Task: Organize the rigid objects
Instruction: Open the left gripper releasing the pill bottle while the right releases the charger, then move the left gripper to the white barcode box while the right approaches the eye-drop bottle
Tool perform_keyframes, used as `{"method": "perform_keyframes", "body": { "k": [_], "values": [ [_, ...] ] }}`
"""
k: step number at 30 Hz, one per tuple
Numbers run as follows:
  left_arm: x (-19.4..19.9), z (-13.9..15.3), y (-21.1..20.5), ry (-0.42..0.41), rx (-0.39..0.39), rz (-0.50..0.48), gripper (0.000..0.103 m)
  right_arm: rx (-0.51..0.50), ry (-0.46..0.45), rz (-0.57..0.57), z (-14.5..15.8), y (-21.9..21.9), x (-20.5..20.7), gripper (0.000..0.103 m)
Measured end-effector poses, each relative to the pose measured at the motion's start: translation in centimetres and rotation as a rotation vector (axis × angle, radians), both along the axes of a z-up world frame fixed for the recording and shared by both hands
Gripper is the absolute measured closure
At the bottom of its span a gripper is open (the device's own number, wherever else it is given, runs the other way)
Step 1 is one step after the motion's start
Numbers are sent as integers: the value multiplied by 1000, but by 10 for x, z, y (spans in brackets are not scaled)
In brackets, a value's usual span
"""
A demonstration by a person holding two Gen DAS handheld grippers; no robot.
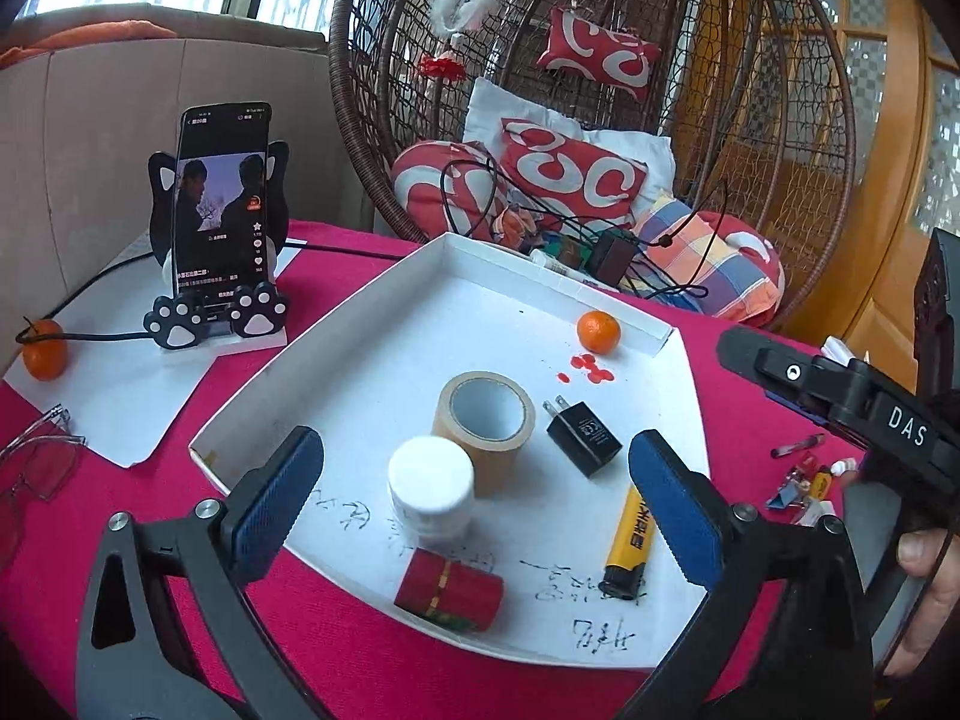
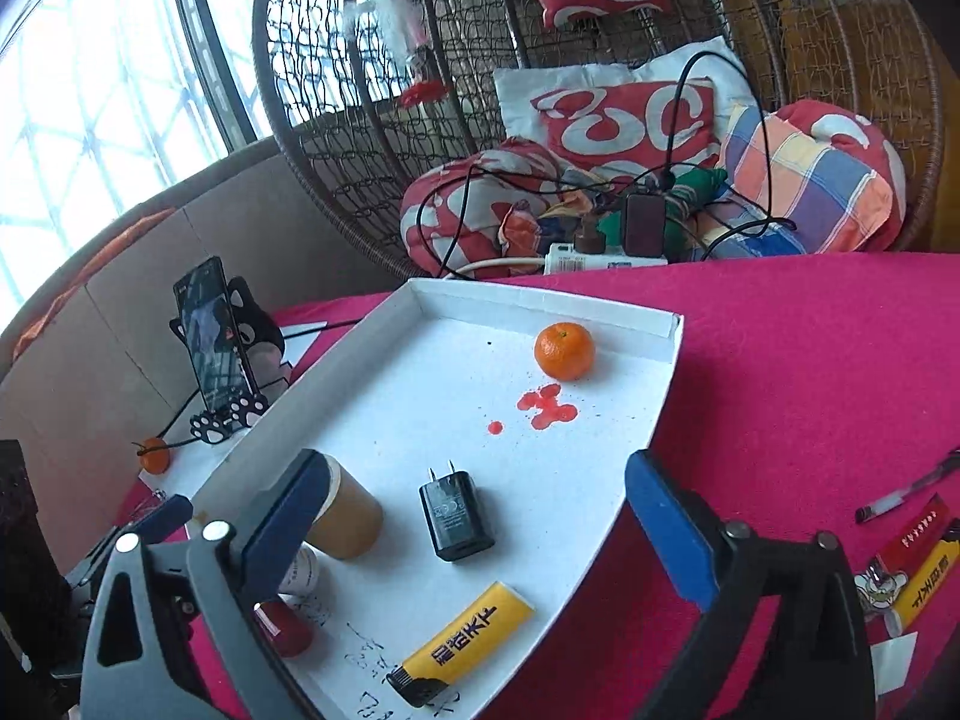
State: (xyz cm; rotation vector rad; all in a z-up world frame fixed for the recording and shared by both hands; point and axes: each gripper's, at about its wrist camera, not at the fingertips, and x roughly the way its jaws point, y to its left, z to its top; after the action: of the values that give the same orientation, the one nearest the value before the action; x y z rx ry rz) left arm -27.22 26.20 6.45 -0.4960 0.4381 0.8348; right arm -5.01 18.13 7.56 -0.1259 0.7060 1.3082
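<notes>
Looking at the yellow lighter (image 2: 465,636) next — light, stiff, slick plastic (round edges), lying flat in the white tray (image 2: 540,300) near its front edge. Long axis diagonal, black cap toward us; we'd pinch mid-body across the width. Left gripper (image 1: 474,486) and right gripper (image 2: 477,519) both spread wide, empty.

Wicker egg chair (image 1: 600,90) w/ red cushions (image 1: 576,171), bright barred window (image 2: 90,90), wooden door (image 1: 888,138).

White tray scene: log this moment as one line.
left gripper: open, empty | right gripper: open, empty | white tray: tape roll, charger, lighter, white jar, red cylinder, orange
</notes>
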Motion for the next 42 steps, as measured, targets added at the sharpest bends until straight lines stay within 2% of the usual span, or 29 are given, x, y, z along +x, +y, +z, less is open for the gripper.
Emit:
{"method": "perform_keyframes", "body": {
  "k": [9,19,24,31,35,38,40,42],
  "values": [
    [13,23,-45,-54,67,-105,0,157,-49,-96,38,-86,10,0],
    [37,29,-73,-38,83,-193,0,300,-88,-337,57,-189,55,0],
    [48,27,-84,-13,79,-228,0,267,-2,-444,44,-221,92,0],
    [65,18,-96,-8,39,-333,0,207,23,-595,17,-262,118,0],
    [93,6,-113,65,5,-421,0,131,52,-652,-3,-273,134,0],
    [126,-6,-128,139,-19,-536,0,73,87,-671,-23,-279,144,0],
    [149,-16,-137,201,-8,-599,0,49,129,-668,-35,-281,150,0],
    [171,-26,-142,256,9,-624,0,46,188,-644,-44,-283,154,0]
  ]
}}
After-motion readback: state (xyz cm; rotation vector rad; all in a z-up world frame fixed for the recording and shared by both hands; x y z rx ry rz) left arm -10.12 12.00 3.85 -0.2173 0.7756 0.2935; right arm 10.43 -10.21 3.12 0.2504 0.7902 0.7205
